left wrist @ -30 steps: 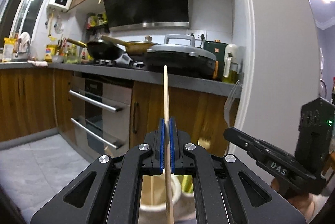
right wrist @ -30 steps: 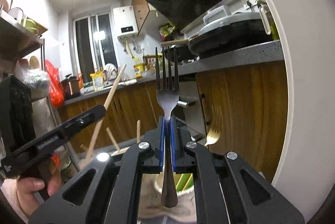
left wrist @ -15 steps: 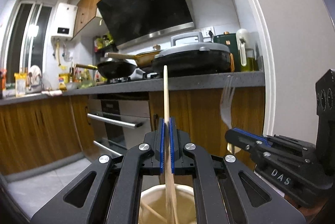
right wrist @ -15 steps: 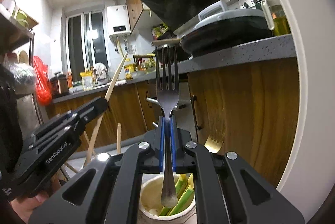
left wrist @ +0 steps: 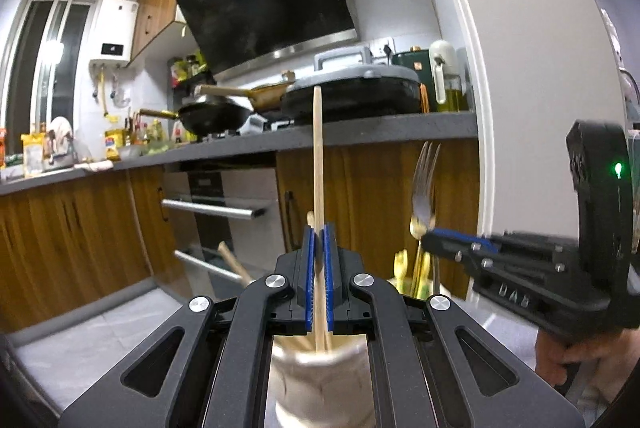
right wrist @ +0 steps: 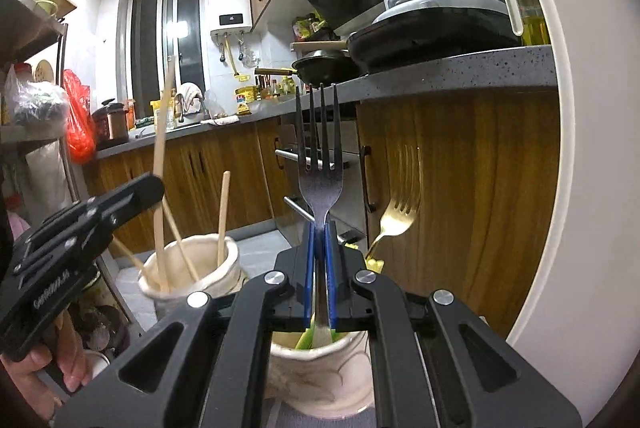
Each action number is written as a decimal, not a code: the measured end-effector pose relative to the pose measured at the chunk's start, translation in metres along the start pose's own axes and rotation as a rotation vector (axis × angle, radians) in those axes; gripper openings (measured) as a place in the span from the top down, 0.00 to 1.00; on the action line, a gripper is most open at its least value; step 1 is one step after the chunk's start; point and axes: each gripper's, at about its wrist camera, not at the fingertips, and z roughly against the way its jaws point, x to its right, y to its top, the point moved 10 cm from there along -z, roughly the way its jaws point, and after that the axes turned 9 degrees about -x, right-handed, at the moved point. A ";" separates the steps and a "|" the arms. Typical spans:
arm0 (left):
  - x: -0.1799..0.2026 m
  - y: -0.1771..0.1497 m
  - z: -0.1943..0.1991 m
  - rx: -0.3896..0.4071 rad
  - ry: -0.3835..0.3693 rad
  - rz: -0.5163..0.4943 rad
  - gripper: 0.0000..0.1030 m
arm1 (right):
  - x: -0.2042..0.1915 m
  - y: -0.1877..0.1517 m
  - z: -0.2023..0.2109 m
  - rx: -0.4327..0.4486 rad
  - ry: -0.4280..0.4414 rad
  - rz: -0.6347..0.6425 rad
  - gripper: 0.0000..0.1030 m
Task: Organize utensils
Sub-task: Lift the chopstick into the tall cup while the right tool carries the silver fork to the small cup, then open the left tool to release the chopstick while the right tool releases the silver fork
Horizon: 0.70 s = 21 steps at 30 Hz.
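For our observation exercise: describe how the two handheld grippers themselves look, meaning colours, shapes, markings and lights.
Both grippers are matte black, with angular arms showing triangular cut-outs, silver round bolts and blue finger pads. The left gripper bears white lettering on its side. The right gripper bears raised letters and a green light. Bare hands hold them.

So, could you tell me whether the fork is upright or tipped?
Upright: the fork stands tines up, clamped in the right gripper above the cup.
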 end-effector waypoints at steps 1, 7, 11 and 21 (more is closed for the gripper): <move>0.000 -0.006 0.001 -0.019 -0.002 0.004 0.95 | -0.001 -0.002 0.002 0.000 -0.001 0.002 0.95; -0.010 -0.022 0.008 -0.064 -0.020 0.065 0.95 | 0.004 -0.014 0.005 -0.012 -0.014 -0.012 0.95; -0.015 -0.030 0.011 -0.079 -0.022 0.077 0.95 | 0.012 -0.024 -0.001 -0.053 -0.024 -0.046 0.95; -0.017 -0.044 0.007 -0.129 -0.048 0.102 0.85 | 0.017 -0.030 -0.006 -0.088 -0.030 -0.071 0.95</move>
